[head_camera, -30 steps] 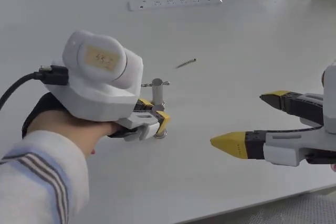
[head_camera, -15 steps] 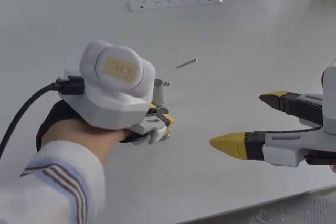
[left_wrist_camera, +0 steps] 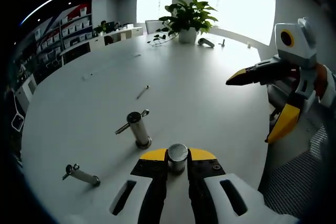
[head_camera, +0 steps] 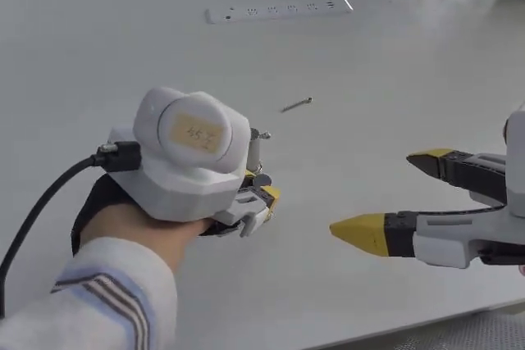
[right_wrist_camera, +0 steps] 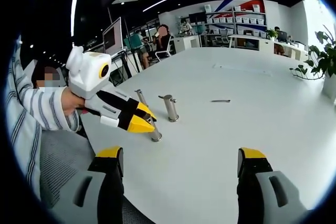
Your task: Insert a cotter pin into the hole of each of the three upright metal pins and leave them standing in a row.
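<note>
The likeliest trouble is a knock. The left gripper point(left_wrist_camera: 177, 167) has its jaws pressed together on a metal pin point(left_wrist_camera: 177, 156), pinching it just under the head. A second pin point(left_wrist_camera: 139, 129), standing with a cotter pin through it, is just beside that. Any sideways swing of that hand could topple the neighbour. A crooked release could also leave the held pin leaning rather than standing square on the counter point(head_camera: 369, 79).

A third pin point(left_wrist_camera: 81, 174) sits further off with a cotter pin in it. In the left gripper view it looks tipped over, though the fisheye makes that hard to trust.

The held pin's head looks bare, so I judge it is the one waiting to be fitted. The loose cotter pin point(head_camera: 297, 105) lies flat on the counter beyond the group. Being thin and flat, it may skid away when someone tries to pinch it.

The right gripper point(head_camera: 373, 194) hangs well apart from the pins, jaws spread wide, holding and touching nothing.
</note>
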Motion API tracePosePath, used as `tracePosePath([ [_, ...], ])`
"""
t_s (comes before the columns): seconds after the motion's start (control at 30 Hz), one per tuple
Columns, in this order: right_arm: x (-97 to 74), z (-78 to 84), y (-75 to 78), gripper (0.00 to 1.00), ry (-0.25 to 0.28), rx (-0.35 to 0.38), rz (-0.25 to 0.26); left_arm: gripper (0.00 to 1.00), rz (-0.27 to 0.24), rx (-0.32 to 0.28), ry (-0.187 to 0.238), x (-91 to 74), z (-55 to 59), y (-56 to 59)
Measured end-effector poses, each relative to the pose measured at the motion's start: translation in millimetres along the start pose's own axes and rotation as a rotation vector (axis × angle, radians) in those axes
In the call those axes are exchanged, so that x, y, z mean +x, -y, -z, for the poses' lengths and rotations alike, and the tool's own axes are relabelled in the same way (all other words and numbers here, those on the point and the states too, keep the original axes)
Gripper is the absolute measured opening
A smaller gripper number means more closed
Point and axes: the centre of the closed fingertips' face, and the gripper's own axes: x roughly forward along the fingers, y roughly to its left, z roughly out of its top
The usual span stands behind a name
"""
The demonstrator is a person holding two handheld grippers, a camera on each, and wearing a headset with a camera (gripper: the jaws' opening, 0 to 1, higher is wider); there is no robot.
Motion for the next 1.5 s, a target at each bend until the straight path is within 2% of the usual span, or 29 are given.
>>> tracePosePath([
  [0.07,0.2,-2.4,-0.9,0.89,0.012,0.006,-0.004,0.1,0.005,0.029,-0.012,0.2,1.1,0.5],
  [0.1,-0.1,-4.3,-1.6,0.89,0.022,0.008,-0.007,0.1,0.005,0.052,-0.034,0.3,4.0,0.4],
  [0.17,-0.5,-5.4,-2.1,0.89,0.026,0.009,-0.01,0.13,0.023,0.04,-0.054,1.0,7.2,2.9],
  [0.23,-0.6,-4.4,-1.7,0.89,0.023,0.007,-0.007,0.22,0.053,-0.004,-0.052,1.8,8.6,8.3],
  [0.3,-0.9,-2.8,-1.3,0.89,0.02,0.009,-0.006,0.33,0.064,0.013,-0.053,1.7,9.7,10.3],
  [0.37,-1.5,-1.1,-0.7,0.89,0.017,0.009,-0.003,0.37,0.092,0.052,-0.052,-0.3,10.3,15.0],
  [0.47,-2.4,0.2,0.4,0.89,0.015,0.011,0.001,0.43,0.152,0.088,-0.017,-6.5,6.1,23.0],
  [0.53,-2.6,0.5,0.8,0.89,0.015,0.013,0.003,0.52,0.182,0.107,0.015,-10.7,1.6,26.6],
  [0.57,-2.7,0.8,0.7,0.89,0.014,0.012,0.003,0.6,0.19,0.124,0.053,-14.0,-3.9,26.7],
  [0.6,-2.7,0.8,0.7,0.89,0.014,0.012,0.003,0.65,0.199,0.126,0.064,-16.7,-5.1,27.1],
  [0.67,-2.5,1.3,0.5,0.88,0.011,0.011,0.002,0.74,0.214,0.112,0.066,-23.9,-4.9,26.4],
  [0.77,-2.1,2.3,-0.2,0.88,0.006,0.008,0.001,0.77,0.25,0.093,0.091,-35.1,-6.7,26.8],
  [0.8,-1.9,2.4,-0.3,0.88,0.005,0.007,0.001,0.79,0.26,0.097,0.097,-37.8,-6.9,27.4],
  [0.9,-1.6,3.0,-0.9,0.88,0.0,0.006,-0.001,0.9,0.287,0.158,0.12,-46.3,-5.9,28.4],
  [1.0,-1.3,3.8,-0.4,0.88,-0.006,0.003,-0.001,0.99,0.31,0.17,0.139,-54.8,-3.9,28.6],
  [1.1,-1.5,4.8,0.3,0.88,-0.013,0.001,0.002,0.99,0.329,0.157,0.141,-61.3,1.3,29.0],
  [1.2,-1.9,6.0,2.6,0.88,-0.026,-0.006,0.006,0.99,0.353,0.064,0.143,-67.6,7.8,31.7],
  [1.27,-2.0,6.0,5.2,0.88,-0.035,-0.013,0.01,0.99,0.335,0.049,0.165,-69.7,8.5,28.4],
  [1.5,0.2,1.0,12.1,0.88,-0.089,-0.088,-0.007,0.99,0.27,-0.003,0.167,-72.2,16.2,16.1],
])
